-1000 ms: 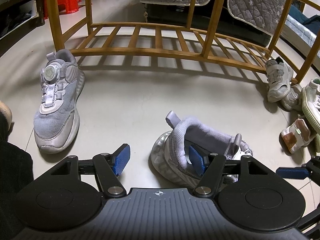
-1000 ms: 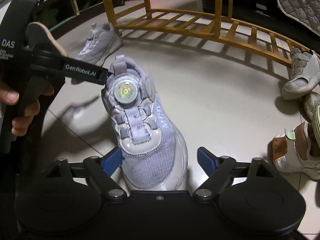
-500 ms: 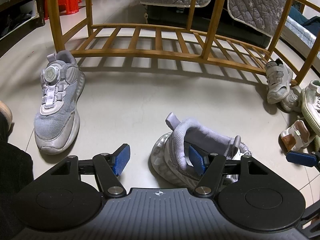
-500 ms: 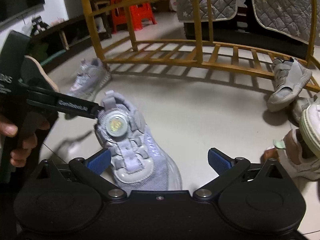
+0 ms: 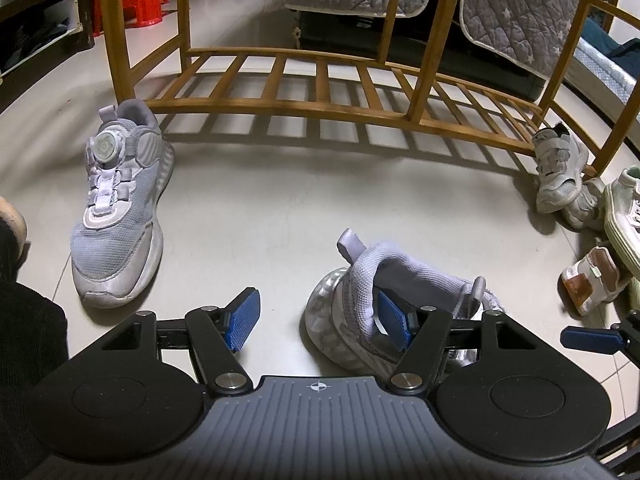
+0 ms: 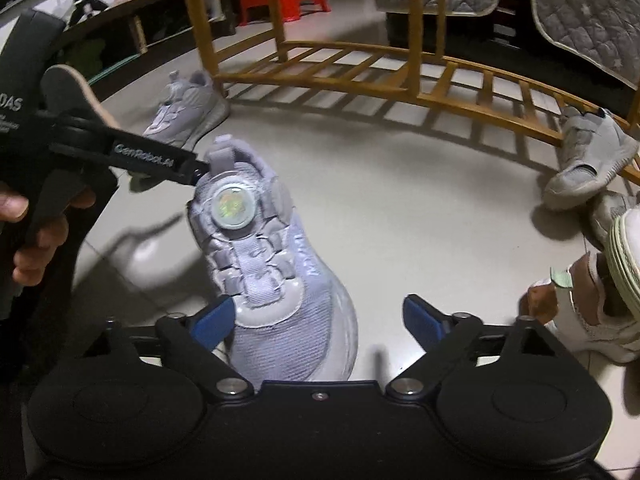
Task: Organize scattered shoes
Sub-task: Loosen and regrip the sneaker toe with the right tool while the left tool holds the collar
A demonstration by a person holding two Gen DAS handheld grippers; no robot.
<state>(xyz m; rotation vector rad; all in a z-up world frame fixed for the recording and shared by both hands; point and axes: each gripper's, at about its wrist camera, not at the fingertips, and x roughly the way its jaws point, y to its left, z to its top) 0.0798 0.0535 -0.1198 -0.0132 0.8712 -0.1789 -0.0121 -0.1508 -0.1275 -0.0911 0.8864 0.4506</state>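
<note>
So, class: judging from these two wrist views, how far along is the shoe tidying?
Done: nothing; the wooden shoe rack holds no shoes. In hand: the left gripper is open, one finger inside the collar of the near grey dial-lace sneaker; the right gripper is open around its toe. Left: its mate and the pale shoes on the floor.

A glossy pale tile floor (image 5: 248,216) carries a slatted wooden rack (image 5: 320,108), quilted grey blankets (image 5: 520,12) draped above.
</note>
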